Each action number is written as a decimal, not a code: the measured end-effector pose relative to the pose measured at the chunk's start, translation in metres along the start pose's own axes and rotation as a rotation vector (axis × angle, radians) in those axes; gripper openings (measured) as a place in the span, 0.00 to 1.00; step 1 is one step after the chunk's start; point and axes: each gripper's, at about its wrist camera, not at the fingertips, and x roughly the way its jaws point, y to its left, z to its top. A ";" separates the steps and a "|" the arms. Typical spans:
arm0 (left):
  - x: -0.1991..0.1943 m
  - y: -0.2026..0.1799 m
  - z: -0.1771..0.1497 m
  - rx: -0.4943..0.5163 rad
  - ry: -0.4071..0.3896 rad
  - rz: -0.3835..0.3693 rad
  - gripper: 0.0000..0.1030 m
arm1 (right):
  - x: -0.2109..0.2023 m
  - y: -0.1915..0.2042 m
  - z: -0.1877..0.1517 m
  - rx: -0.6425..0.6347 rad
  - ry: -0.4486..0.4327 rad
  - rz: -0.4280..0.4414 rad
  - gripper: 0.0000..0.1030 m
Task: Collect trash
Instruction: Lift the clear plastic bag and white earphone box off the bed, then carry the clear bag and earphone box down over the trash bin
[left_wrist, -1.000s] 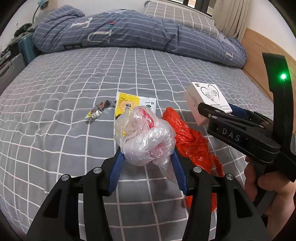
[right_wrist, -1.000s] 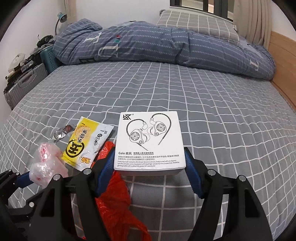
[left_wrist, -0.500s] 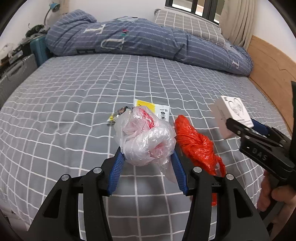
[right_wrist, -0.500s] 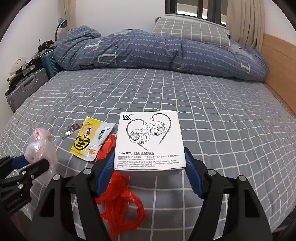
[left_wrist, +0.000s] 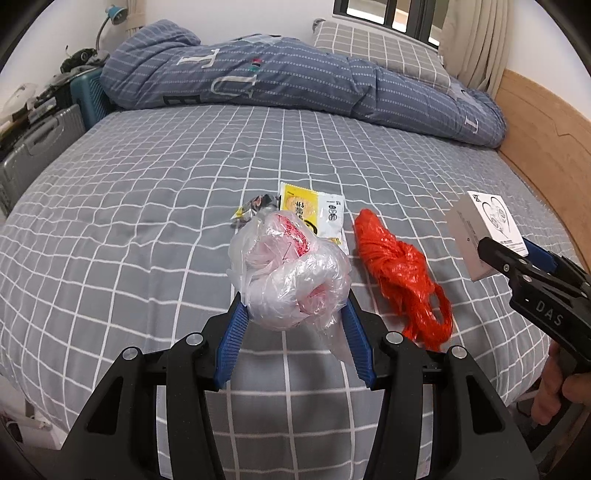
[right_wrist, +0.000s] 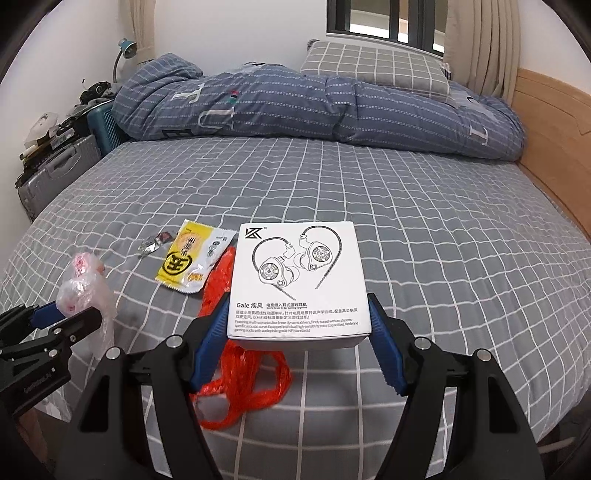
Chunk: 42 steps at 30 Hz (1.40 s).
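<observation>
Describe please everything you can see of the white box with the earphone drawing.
The white box is a flat, square carton, cardboard by its look, closed. Its lid shows a line drawing of earphones, a logo and small print. The right gripper clamps its near edge between blue pads, holding it tilted above the grey checked bed, over the red plastic bag.

Ahead of you the grey checked bed (right_wrist: 424, 229) lies open across its middle and right side, so either hand can pass there freely. Your way is blocked low and centre by the litter: the red plastic bag (left_wrist: 400, 271), the yellow packet (right_wrist: 192, 264) beside it and the small crumpled wrapper (left_wrist: 255, 207) just left of that. At the far end the rolled blue quilt (right_wrist: 303, 107) and the pillow (right_wrist: 373, 66) close off the bed. The wooden bed frame (right_wrist: 550, 133) walls the right edge; suitcases (right_wrist: 59, 173) crowd the left.
</observation>
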 end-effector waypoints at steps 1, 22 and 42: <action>-0.002 0.000 -0.002 0.000 0.001 0.000 0.48 | -0.002 0.001 -0.002 -0.004 0.001 -0.003 0.65; -0.033 -0.011 -0.039 0.009 0.005 -0.007 0.49 | -0.054 0.017 -0.044 -0.022 0.001 0.017 0.65; -0.061 -0.019 -0.090 0.004 0.034 -0.002 0.49 | -0.091 0.022 -0.100 -0.014 0.051 0.028 0.65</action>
